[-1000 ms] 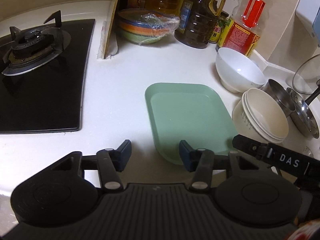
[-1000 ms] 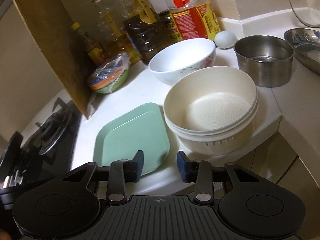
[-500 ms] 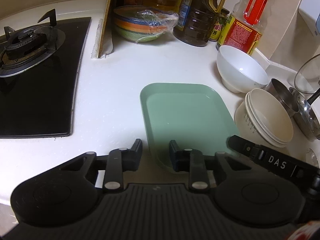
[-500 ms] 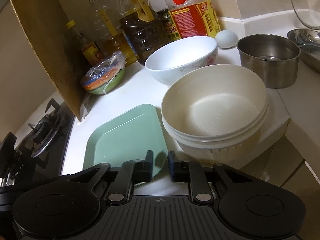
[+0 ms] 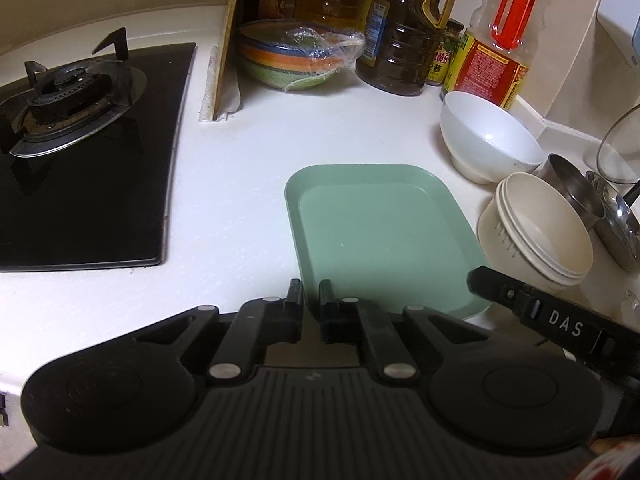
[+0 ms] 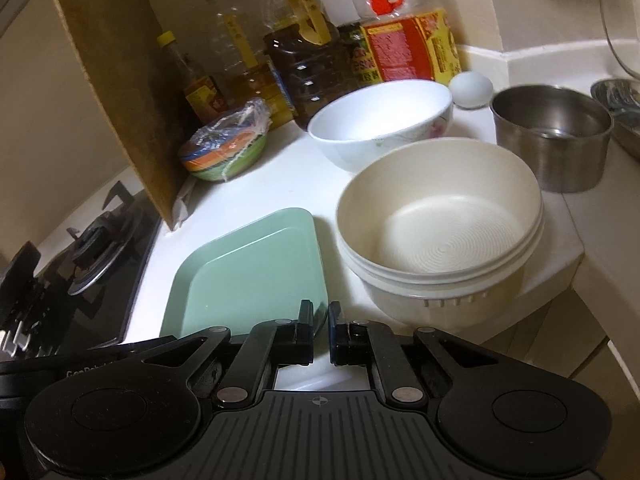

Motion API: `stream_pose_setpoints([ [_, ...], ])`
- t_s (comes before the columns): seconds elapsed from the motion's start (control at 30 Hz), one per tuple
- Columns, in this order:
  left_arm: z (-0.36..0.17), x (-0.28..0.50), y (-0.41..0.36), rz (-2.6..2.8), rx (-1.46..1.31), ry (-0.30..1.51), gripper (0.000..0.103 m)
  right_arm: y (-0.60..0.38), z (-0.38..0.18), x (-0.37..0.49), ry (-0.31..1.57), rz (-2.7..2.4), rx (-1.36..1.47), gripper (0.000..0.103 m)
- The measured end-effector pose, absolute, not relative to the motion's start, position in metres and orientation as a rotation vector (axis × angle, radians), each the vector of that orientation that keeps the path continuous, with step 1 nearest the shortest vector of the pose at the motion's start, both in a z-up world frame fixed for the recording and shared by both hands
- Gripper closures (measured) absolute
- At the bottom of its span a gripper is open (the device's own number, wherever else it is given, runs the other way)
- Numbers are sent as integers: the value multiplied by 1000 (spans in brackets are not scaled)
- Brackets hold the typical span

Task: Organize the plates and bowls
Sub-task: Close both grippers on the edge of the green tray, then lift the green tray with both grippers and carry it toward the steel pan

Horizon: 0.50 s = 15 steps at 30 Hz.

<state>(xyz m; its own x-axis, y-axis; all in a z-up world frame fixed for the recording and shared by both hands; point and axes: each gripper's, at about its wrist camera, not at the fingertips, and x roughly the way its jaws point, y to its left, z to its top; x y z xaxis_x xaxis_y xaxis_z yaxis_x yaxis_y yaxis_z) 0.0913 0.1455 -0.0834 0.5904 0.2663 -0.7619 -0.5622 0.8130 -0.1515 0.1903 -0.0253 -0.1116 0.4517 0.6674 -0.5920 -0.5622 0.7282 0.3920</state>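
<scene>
Left gripper (image 5: 311, 300): jaws together, empty, over near-left corner of green plate (image 5: 380, 236).
Right gripper (image 6: 321, 322): jaws together, empty, at plate's near-right corner, beside cream bowls (image 6: 440, 216).

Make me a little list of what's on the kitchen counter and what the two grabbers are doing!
plate: green rectangular plate, flat on the counter
bowls: white bowl; cream bowls, nested
wrapped stack: colourful bowls in plastic wrap
others: steel pot, egg, oil bottles, gas stove
left gripper: shut, empty
right gripper: shut, empty
</scene>
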Motion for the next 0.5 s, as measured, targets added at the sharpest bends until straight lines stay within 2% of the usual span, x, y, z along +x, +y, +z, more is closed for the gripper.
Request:
stream_pose_setpoints([
  [0.5, -50, 59, 122, 509, -381, 731, 97, -52, -83, 167, 747, 833, 178, 96],
])
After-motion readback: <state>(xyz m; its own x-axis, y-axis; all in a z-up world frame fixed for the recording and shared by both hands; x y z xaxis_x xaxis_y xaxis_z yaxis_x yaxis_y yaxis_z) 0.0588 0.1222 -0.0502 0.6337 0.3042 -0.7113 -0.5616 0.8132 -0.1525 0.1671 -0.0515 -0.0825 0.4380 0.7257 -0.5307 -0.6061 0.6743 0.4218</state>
